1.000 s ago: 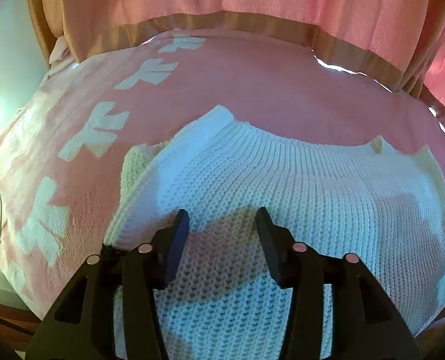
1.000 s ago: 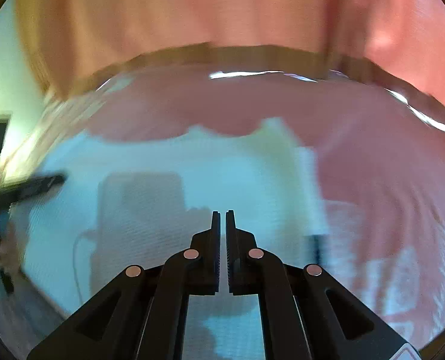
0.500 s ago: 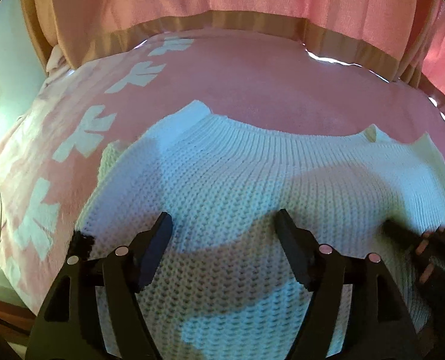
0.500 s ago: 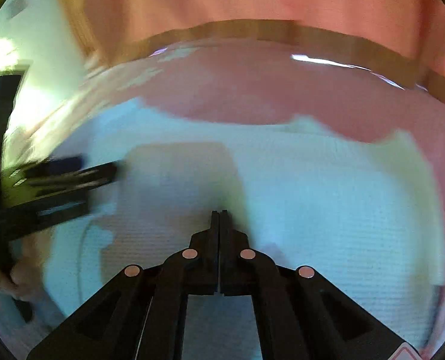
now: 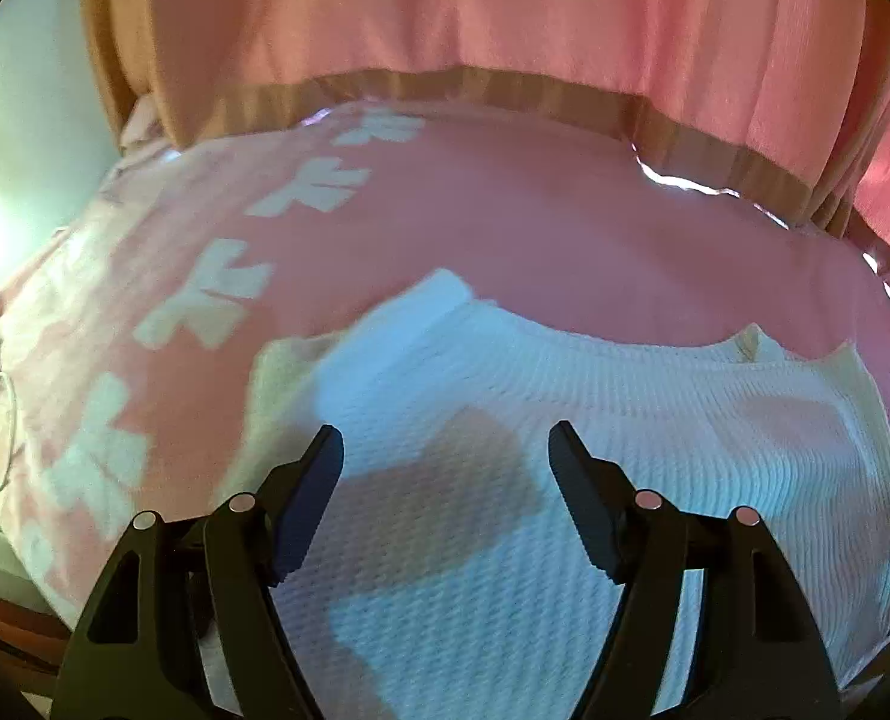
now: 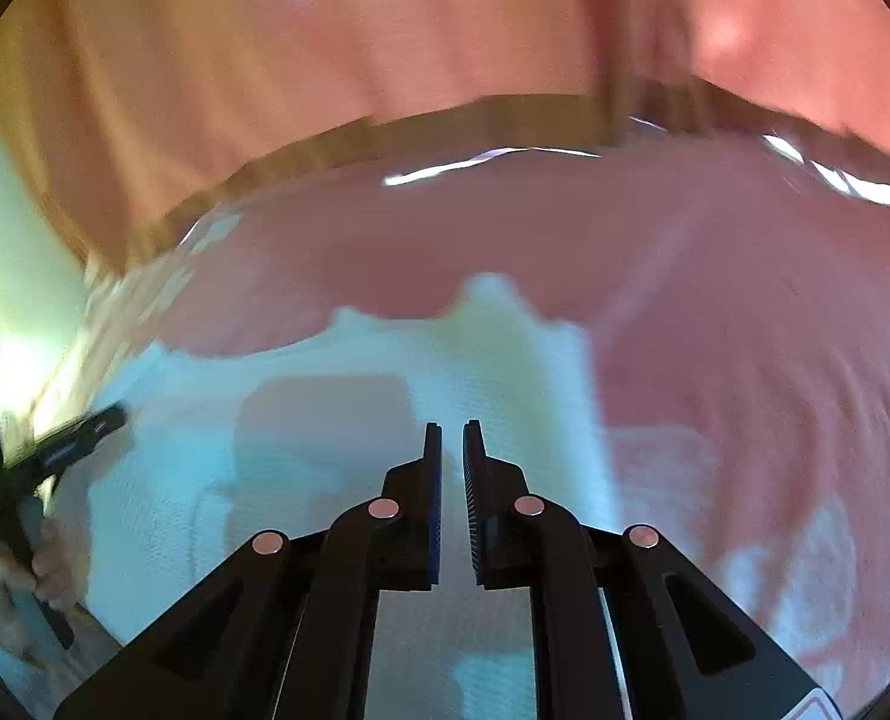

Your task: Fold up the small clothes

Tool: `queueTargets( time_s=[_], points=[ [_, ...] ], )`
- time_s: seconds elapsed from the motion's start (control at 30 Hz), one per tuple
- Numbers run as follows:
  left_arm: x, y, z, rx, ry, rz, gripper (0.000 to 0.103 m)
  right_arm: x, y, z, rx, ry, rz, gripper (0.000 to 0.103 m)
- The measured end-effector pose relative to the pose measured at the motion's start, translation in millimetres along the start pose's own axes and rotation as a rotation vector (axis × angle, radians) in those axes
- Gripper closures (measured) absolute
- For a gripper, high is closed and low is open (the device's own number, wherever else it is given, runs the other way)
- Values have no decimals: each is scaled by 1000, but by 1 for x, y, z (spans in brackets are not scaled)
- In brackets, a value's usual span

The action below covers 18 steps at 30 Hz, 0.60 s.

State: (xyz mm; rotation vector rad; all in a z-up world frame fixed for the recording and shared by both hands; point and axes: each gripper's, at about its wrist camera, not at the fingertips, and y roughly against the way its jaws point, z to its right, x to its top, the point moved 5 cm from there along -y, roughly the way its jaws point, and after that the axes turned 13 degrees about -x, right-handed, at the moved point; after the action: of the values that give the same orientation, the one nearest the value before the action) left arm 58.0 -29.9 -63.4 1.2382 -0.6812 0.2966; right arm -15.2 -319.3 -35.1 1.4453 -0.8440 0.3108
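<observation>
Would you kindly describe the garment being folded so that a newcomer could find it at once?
Start from the pink bedspread that runs up to the pink curtain. On its near part, just past the open left gripper, lies a white sweater. Its chunky ribbed knit sets it apart from the flat white bow prints on the spread beside it.

Pink blanket [image 5: 505, 228] beyond white sweater [image 5: 655, 420] bare: free room up to curtain [image 5: 505, 12], which closes off far side. Blanket right of sweater [image 6: 745, 330] also open. Left gripper [image 6: 54, 450] and hand [image 6: 18, 576] stand over sweater's left edge. White cable [image 5: 0, 420] lies at blanket's left edge.
</observation>
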Motion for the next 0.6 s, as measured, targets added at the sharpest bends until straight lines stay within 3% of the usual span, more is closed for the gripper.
queueTargets(
  time_s=[0.07,0.13,0.17,0.27,0.33,0.43,0.5,0.53,0.6],
  points=[
    [-3,-20,5,29,-13,-56,33,-1,-22,-20,27,51,-47,93],
    [-3,-28,8,98,-59,-33,25,-7,-44,-20,-51,104,-86,103],
    [-2,-30,7,117,-72,-33,23,-7,-51,-12,-101,111,-80,103],
    [2,-28,-6,83,-19,-30,22,6,-56,43,-116,-119,-101,103],
    [3,-25,-12,45,7,-17,22,12,-49,57,-136,-171,-83,103],
    [6,-23,-11,47,-12,11,23,14,-43,32,-96,-76,-52,102],
    [6,-33,-14,76,-21,-6,22,10,-55,22,-171,25,-48,103],
    [6,-37,-15,82,-24,-10,22,9,-65,26,-202,32,-64,103],
    [9,-35,-13,90,-32,-4,22,12,-64,40,-148,-78,-63,103]
  ],
)
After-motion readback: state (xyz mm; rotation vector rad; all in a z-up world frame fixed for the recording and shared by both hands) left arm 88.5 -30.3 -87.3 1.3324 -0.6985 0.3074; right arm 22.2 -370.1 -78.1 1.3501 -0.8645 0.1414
